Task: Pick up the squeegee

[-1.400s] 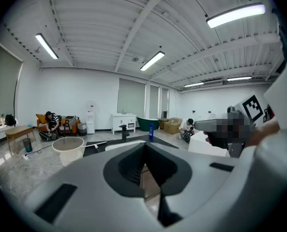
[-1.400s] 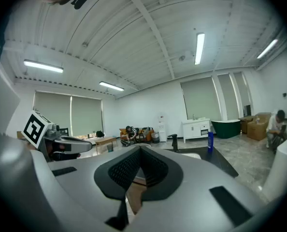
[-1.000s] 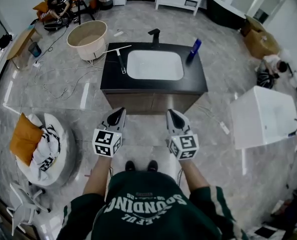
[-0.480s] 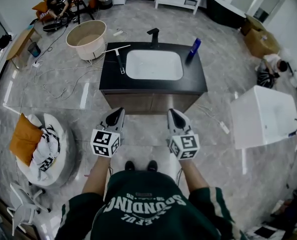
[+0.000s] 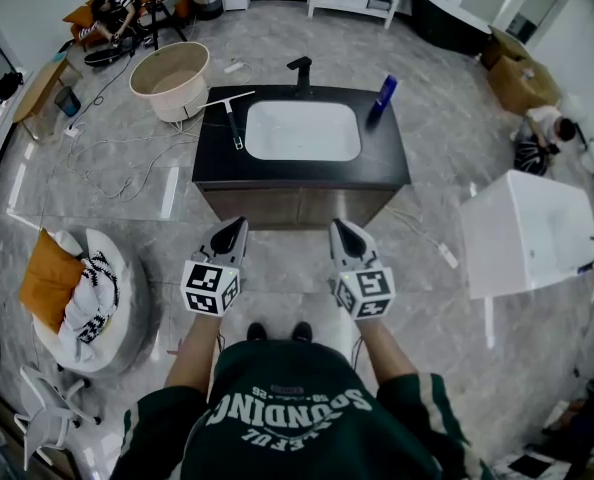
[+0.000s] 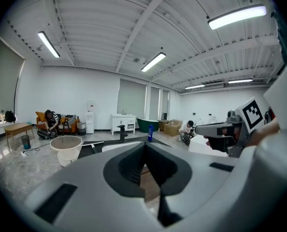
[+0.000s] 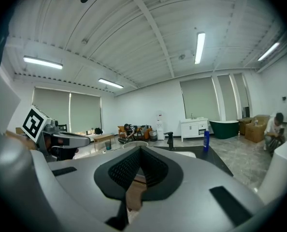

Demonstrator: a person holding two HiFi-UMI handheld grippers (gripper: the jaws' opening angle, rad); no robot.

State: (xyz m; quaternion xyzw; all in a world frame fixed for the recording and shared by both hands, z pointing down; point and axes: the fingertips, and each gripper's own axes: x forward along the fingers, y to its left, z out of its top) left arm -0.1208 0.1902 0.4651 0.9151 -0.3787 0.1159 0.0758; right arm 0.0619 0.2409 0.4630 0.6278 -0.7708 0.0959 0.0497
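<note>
The left gripper has its jaws pressed together, nothing between them. Beyond lies a black counter, with the squeegee at its left edge and a faucet and blue bottle along its far edge. The right gripper shows alongside.

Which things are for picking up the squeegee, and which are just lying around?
For the job:
- white-bladed squeegee with black handle
- black countertop it lies on
- left hand-held gripper, shut
- right hand-held gripper, shut

Just lying about:
- blue plastic bottle
- black metal tap
- round cream tub
- orange cushion
</note>
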